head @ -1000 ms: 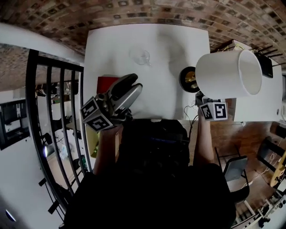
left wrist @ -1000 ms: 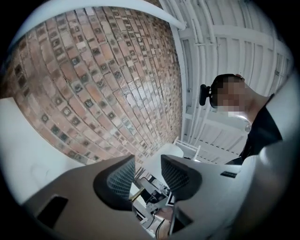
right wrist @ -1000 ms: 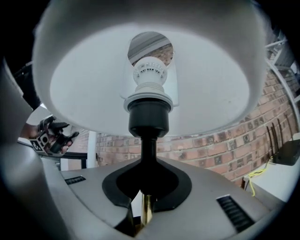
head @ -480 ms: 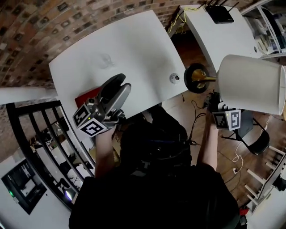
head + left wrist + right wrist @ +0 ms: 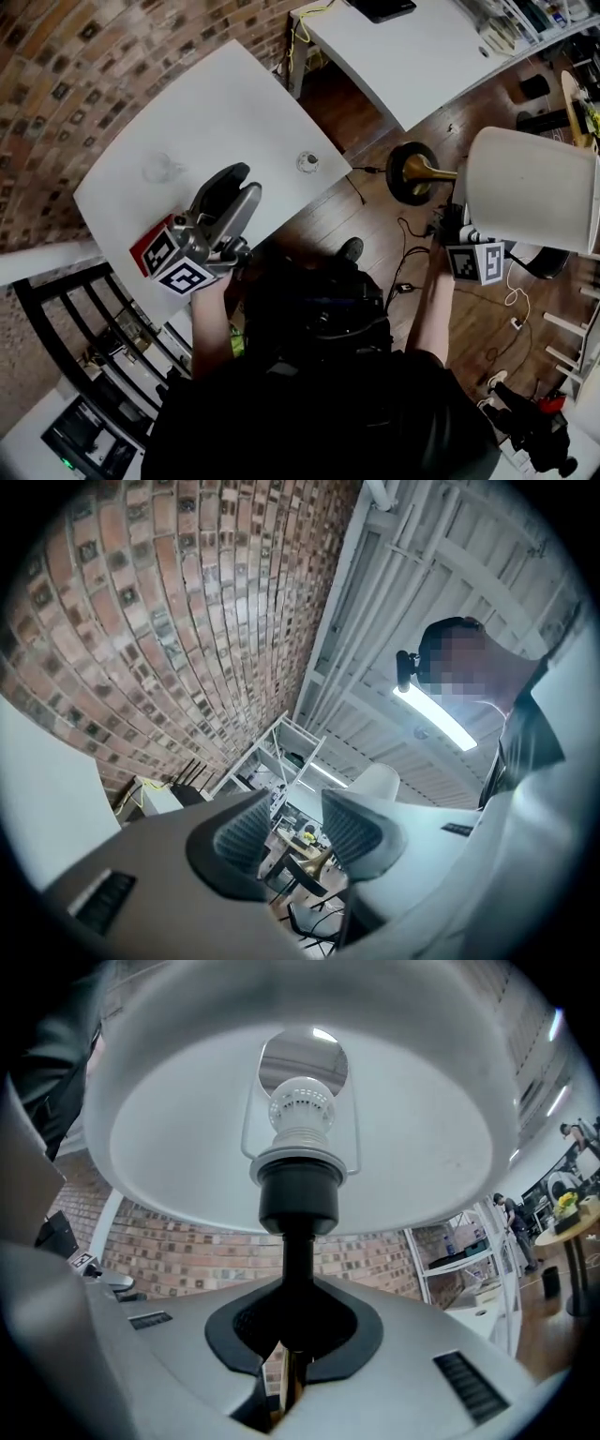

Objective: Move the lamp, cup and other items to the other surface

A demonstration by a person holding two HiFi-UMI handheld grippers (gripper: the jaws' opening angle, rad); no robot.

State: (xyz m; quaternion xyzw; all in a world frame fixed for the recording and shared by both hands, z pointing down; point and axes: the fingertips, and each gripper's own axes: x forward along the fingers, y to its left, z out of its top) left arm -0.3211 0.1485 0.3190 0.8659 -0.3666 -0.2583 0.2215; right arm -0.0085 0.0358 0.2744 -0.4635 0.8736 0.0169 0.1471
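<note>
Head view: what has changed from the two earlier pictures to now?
The lamp, clamped by its stem in the right gripper, has been carried off the white table and now hangs over the wooden floor. The person has turned with it. Unchanged: the left gripper is open and empty, and the glass cup and the red item are on the table.

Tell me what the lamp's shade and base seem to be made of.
Lamp shade: matte off-white, probably fabric or paper; a wire hoop shows around the bulb inside.
Lamp base: shiny gold with dark rim, likely brass-finished metal.
</note>
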